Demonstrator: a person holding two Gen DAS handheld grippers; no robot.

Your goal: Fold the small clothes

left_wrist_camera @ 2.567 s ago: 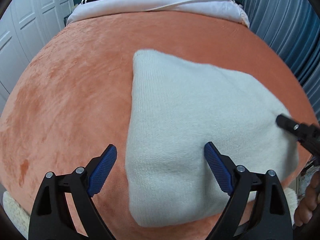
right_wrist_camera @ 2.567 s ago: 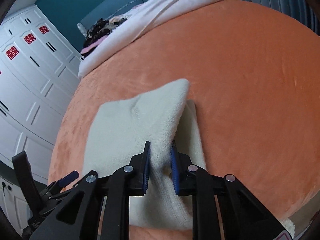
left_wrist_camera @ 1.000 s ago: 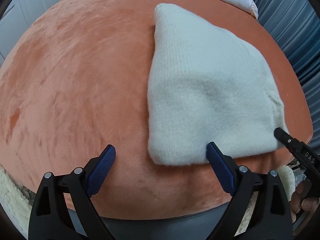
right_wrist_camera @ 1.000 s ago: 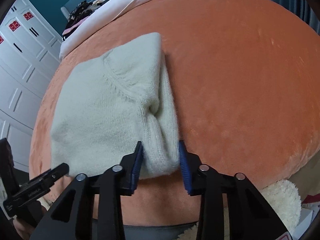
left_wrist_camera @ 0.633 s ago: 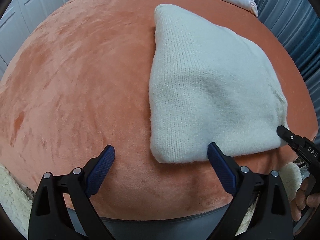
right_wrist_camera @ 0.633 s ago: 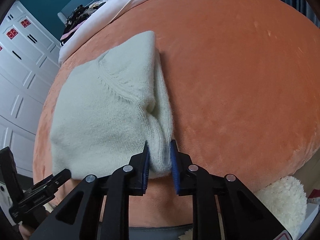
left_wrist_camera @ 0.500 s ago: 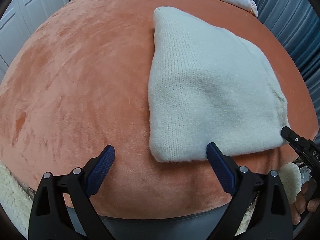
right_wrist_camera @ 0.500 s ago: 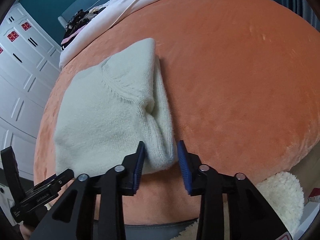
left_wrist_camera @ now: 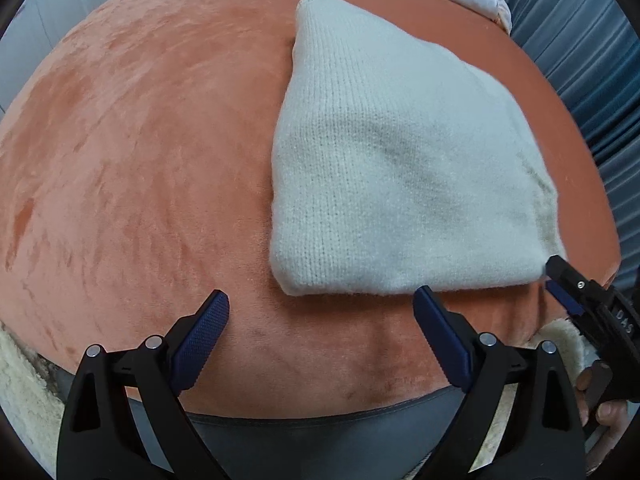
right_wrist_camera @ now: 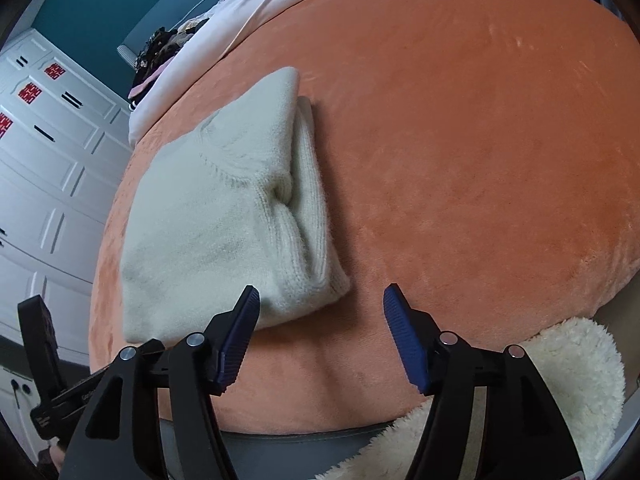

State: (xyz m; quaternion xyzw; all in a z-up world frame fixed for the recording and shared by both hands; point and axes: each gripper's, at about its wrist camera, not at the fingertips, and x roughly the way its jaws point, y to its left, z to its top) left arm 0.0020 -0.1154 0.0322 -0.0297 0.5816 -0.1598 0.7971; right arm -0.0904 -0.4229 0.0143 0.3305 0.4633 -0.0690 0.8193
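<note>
Opening right gripper [right_wrist_camera: 320, 308] jaws, nothing pinched; near corner of folded cream knit sweater [right_wrist_camera: 224, 232] sits just ahead of left pad, between jaw tips but untouched. I see sweater lying flat on orange plush bedspread [right_wrist_camera: 480, 160], close to near edge, ribbed hem layers stacked on its right side. Left gripper [left_wrist_camera: 320, 312] gaping wide, empty, hovering over bedspread just short of sweater's front edge [left_wrist_camera: 400, 184]. Fluffy cream rug [right_wrist_camera: 568, 368] below bed edge.

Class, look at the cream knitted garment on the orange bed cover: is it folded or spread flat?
Folded. The cream knitted garment lies as a compact bundle, its layers stacked along the ribbed edge.
</note>
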